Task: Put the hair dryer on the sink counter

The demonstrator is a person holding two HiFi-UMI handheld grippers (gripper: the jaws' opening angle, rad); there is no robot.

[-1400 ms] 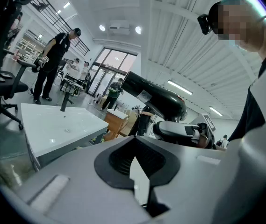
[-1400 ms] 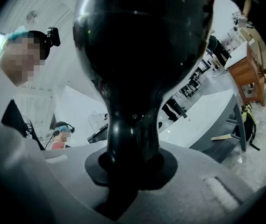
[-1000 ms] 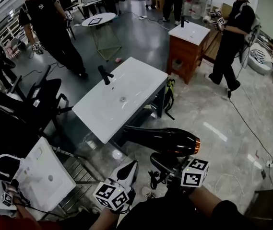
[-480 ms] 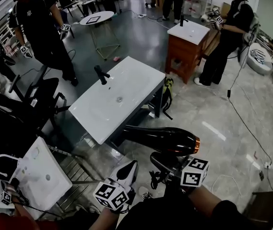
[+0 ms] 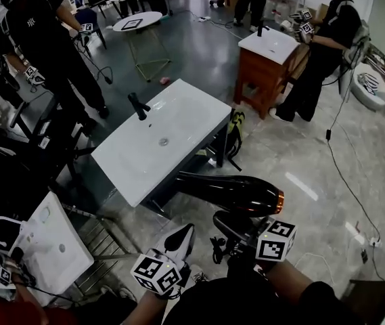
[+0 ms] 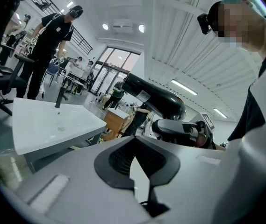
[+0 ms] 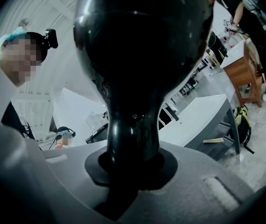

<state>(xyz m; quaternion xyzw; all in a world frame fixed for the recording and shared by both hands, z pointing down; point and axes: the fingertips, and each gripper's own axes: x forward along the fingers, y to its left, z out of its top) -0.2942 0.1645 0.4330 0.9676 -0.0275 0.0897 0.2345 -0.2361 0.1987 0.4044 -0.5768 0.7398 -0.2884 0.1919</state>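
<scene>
The black hair dryer [image 5: 229, 191] lies level in the air, its nozzle toward the white sink counter [image 5: 178, 124] and its orange-ringed rear to the right. My right gripper [image 5: 236, 230] is shut on its handle, which fills the right gripper view as a thick black stem [image 7: 133, 125] between the pads. The left gripper [image 5: 180, 239] hangs just left of it, jaws together with nothing in them. In the left gripper view the dryer [image 6: 156, 97] and the right gripper [image 6: 179, 127] sit ahead on the right. The counter [image 6: 48, 125] with its black tap [image 6: 59, 96] is on the left.
A black tap [image 5: 137, 105] stands at the counter's far edge. A yellow-black bag [image 5: 236, 131] leans by its right leg. A wooden cabinet [image 5: 263, 80] with a basin stands behind, with a person [image 5: 324, 53] beside it. Another person [image 5: 40, 36] stands far left. A white basin [image 5: 50, 239] is at lower left.
The counter has slid left in the head view as both grippers and the dryer travelled along. The person in black has walked further left. Both grips are unchanged.
</scene>
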